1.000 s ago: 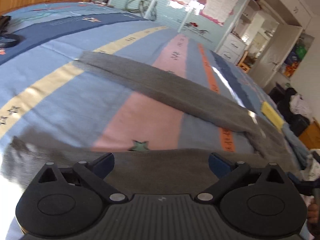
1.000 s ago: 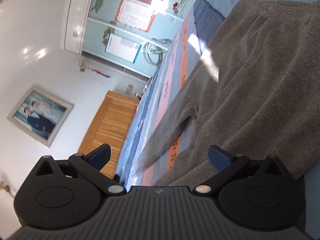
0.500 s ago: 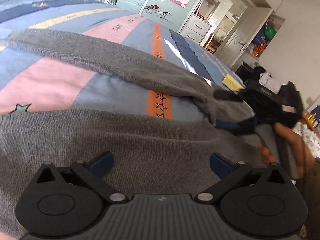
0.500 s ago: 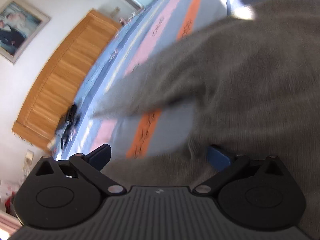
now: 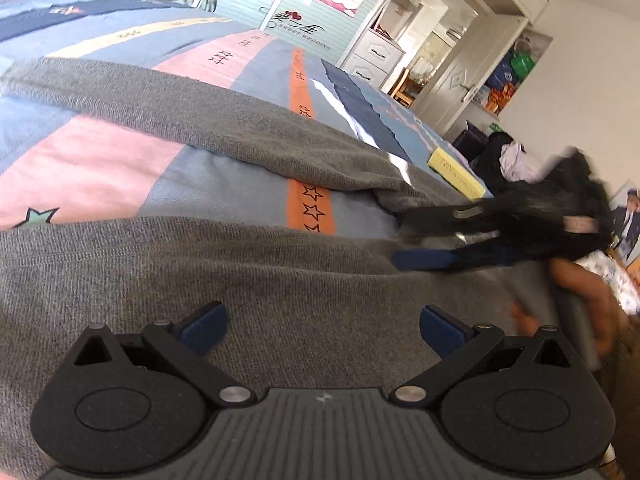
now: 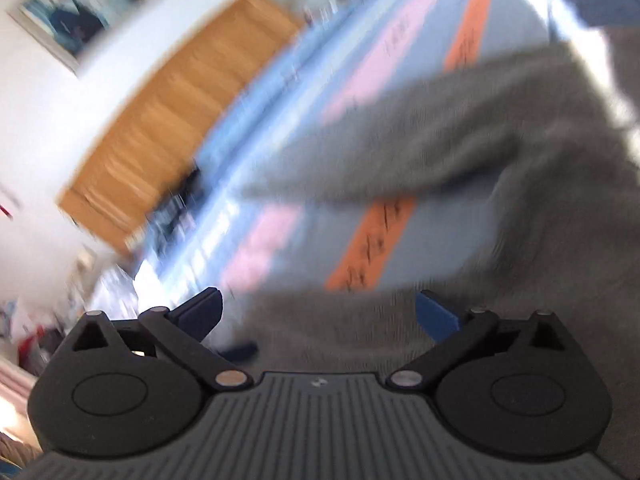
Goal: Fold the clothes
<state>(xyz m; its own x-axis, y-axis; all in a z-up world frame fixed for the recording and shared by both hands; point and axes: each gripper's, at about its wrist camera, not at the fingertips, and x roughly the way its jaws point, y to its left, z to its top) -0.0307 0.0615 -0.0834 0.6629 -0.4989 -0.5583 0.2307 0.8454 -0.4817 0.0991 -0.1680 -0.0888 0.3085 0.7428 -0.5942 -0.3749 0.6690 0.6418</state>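
While ribbed grey knit sweater (image 5: 280, 292) lies flat | left tool (image 5: 322, 322) released | right tool (image 6: 316, 312) opening, empty.

Your sweater (image 5: 280, 280) lies across the bed (image 5: 100, 168), one sleeve (image 5: 180, 108) stretching to the frame's upper left; a wardrobe (image 5: 460, 60) stands behind, upper right.

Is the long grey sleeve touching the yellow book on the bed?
Apart. The left wrist view shows blue bedcover between the sleeve and the book.
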